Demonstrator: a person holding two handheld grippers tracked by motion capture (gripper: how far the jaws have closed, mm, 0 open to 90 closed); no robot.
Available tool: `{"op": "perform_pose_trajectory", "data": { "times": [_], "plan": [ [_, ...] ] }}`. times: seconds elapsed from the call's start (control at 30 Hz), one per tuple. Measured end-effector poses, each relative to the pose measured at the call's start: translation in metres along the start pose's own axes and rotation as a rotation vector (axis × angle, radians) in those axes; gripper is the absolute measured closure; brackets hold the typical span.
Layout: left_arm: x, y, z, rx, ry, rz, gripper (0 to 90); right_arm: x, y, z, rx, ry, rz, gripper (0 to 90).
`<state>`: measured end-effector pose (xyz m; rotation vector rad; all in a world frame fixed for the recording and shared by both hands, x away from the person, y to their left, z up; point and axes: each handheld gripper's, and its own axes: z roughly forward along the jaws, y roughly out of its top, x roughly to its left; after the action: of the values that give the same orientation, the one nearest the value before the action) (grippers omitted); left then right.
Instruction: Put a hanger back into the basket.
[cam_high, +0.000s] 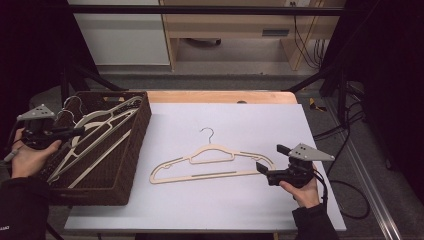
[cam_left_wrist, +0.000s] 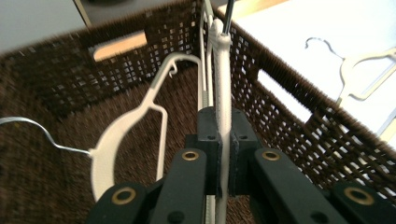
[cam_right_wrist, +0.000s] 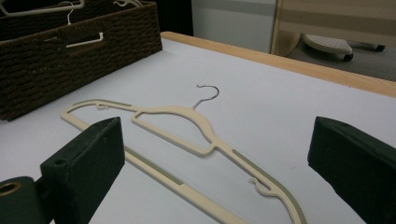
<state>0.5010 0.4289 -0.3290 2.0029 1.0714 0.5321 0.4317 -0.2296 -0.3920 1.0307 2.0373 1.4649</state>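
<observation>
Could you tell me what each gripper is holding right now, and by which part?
The left gripper is clamped on a cream hanger's arm, over the basket. The right gripper is open, holding nothing.

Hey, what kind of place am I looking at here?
Probably a lab or workshop recording bench: a white-topped table fenced by a black frame, loose cables on the floor, and a wicker basket of hangers.

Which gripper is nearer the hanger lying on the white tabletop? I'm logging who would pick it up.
The right gripper: it sits open at the hanger's right end. The left gripper is over the basket, shut on another hanger.
</observation>
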Motion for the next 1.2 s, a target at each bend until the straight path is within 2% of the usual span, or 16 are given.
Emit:
{"op": "perform_pose_trajectory", "data": {
  "times": [0.17,0.3,0.4,0.47,0.53,0.7,0.87,0.93,1.0,1.13,1.2],
  "plan": [
    [0.001,-0.015,0.017,0.022,-0.008,-0.063,85.8,0.001,0.0,0.001,0.001,-0.001,-0.003,4.4],
    [0.002,-0.022,0.026,0.043,-0.019,-0.088,85.9,0.001,0.0,0.001,0.003,0.001,-0.004,4.4],
    [0.002,-0.025,0.033,0.076,-0.023,-0.095,85.5,0.001,-0.001,0.002,0.006,0.0,-0.006,4.4],
    [0.003,-0.028,0.035,0.087,-0.009,-0.105,85.2,0.001,0.0,0.002,0.007,0.0,-0.005,4.4],
    [0.007,-0.033,0.036,0.097,-0.002,-0.145,84.7,0.001,0.0,0.002,0.006,0.0,-0.005,4.4],
    [0.011,-0.035,0.034,0.119,0.048,-0.192,82.1,0.002,0.0,0.003,0.008,0.001,-0.006,4.4],
    [0.013,-0.036,0.02,0.071,0.134,-0.234,68.8,0.002,0.0,0.004,0.009,0.006,-0.005,4.4],
    [0.013,-0.036,0.014,0.065,0.168,-0.235,64.1,0.003,0.0,0.004,0.008,0.004,-0.005,4.4],
    [0.012,-0.037,0.007,0.038,0.16,-0.242,63.8,0.003,0.0,0.003,0.006,0.006,-0.005,4.4],
    [0.004,-0.036,-0.008,-0.033,0.174,-0.235,59.3,0.004,0.0,0.003,0.006,0.012,-0.005,4.3],
    [-0.002,-0.034,-0.018,-0.088,0.165,-0.228,57.6,0.004,0.0,0.003,0.009,0.009,-0.009,4.2]
  ]
}}
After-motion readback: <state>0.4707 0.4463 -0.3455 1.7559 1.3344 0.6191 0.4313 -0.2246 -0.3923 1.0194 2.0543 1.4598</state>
